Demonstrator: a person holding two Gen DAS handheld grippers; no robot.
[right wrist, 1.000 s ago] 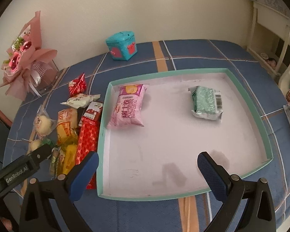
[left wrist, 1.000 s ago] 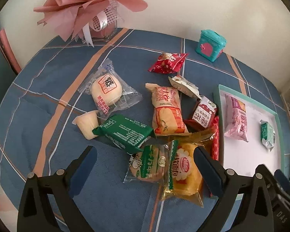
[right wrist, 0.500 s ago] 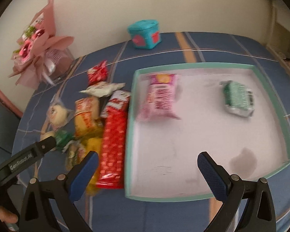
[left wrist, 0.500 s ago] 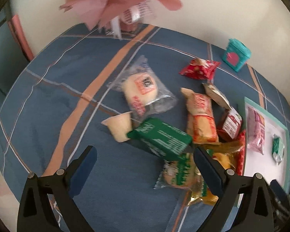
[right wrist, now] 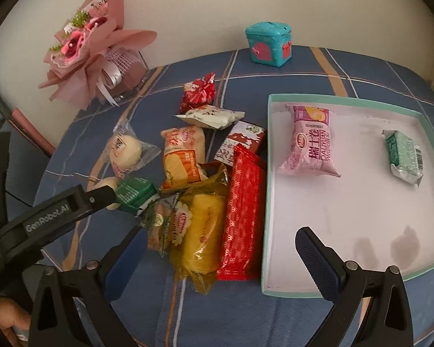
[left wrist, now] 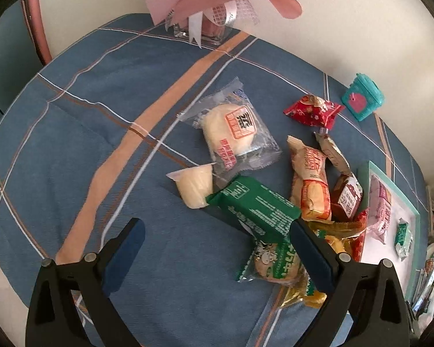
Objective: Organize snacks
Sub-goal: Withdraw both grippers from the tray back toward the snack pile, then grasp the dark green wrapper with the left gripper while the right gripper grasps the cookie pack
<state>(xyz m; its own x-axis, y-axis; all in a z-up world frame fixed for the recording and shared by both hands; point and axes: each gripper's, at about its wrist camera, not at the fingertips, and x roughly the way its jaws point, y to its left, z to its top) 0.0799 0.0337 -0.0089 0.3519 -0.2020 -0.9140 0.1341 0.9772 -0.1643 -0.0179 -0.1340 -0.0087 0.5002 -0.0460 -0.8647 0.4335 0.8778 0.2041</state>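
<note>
Several wrapped snacks lie in a pile on the blue checked tablecloth: a green pack [left wrist: 254, 208], a jelly cup [left wrist: 192, 185], a white bun in clear wrap [left wrist: 234, 131], a long red pack [right wrist: 243, 214] and a yellow bread pack [right wrist: 201, 231]. A teal-rimmed white tray [right wrist: 432, 133] holds a pink pack [right wrist: 311, 144] and a small green pack [right wrist: 403, 153]. My left gripper [left wrist: 217, 256] is open, just short of the green pack and jelly cup. My right gripper [right wrist: 222, 256] is open above the red pack and the tray's left rim.
A pink bouquet [right wrist: 92, 52] in a glass holder stands at the back left. A teal toy box [right wrist: 270, 43] sits at the back by the wall. The left gripper's body [right wrist: 52, 217] reaches in from the left in the right wrist view.
My left gripper has swung left, toward the green pack and jelly cup. My right gripper has moved left from over the tray to over the tray's left rim and the snack pile.
</note>
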